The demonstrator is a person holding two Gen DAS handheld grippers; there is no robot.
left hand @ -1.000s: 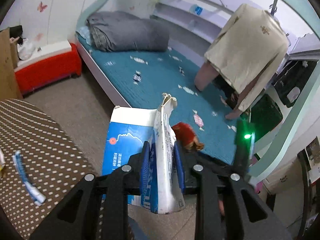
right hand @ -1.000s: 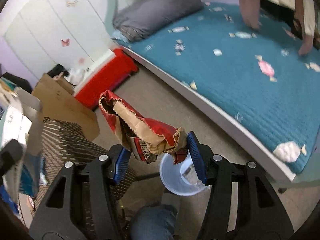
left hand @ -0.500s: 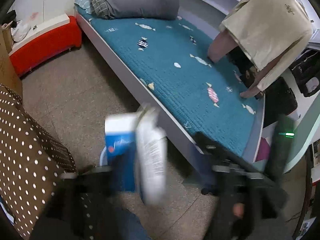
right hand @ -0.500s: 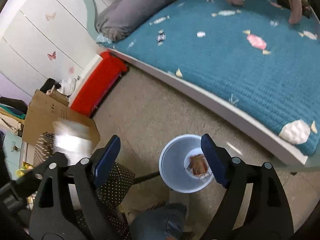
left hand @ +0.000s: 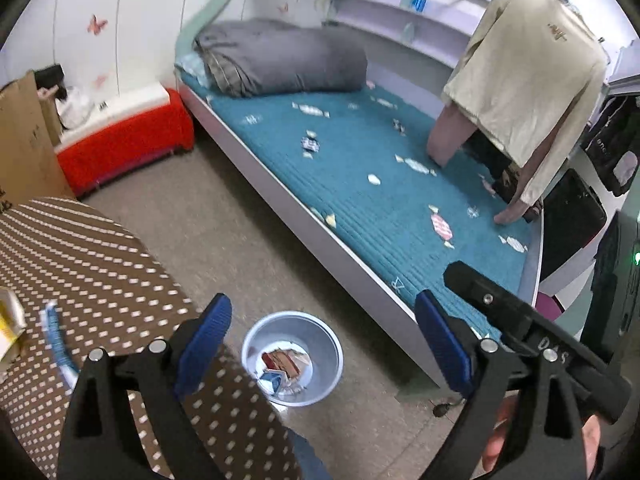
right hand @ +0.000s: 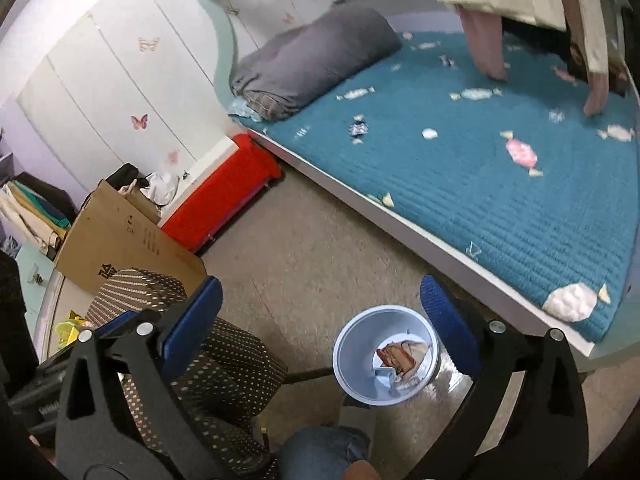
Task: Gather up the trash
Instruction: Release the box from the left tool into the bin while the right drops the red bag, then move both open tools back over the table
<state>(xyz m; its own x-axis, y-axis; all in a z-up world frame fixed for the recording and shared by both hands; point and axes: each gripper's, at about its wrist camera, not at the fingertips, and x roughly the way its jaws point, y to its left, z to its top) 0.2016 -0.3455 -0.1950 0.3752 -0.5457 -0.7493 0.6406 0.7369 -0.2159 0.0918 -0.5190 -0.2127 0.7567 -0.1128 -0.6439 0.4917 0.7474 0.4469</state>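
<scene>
A pale blue bin (left hand: 256, 342) stands on the floor beside the bed, below both grippers. Inside it lie a crumpled red-brown wrapper (left hand: 282, 360) and a blue and white carton (left hand: 272, 382). My left gripper (left hand: 322, 308) hangs above the bin, its jaws opening with nothing between them. In the right wrist view the same bin (right hand: 344, 346) holds the wrapper (right hand: 400, 354) and the carton (right hand: 384, 372). My right gripper (right hand: 320, 288) is also above it, jaws opening and empty. The black body of the right gripper (left hand: 520, 316) shows at the right of the left wrist view.
A brown dotted table (left hand: 80, 264) at the left carries a blue and white tube (left hand: 58, 340). The bed (left hand: 360, 184) has a teal cover with several candy wrappers on it. A red box (left hand: 128, 144) and a cardboard box (right hand: 120, 240) stand by the wall. A person's knee (right hand: 320, 452) is below.
Both grippers have opened. The carton left the left gripper and the red wrapper left the right one; both now lie in the bin. The right gripper has risen.
</scene>
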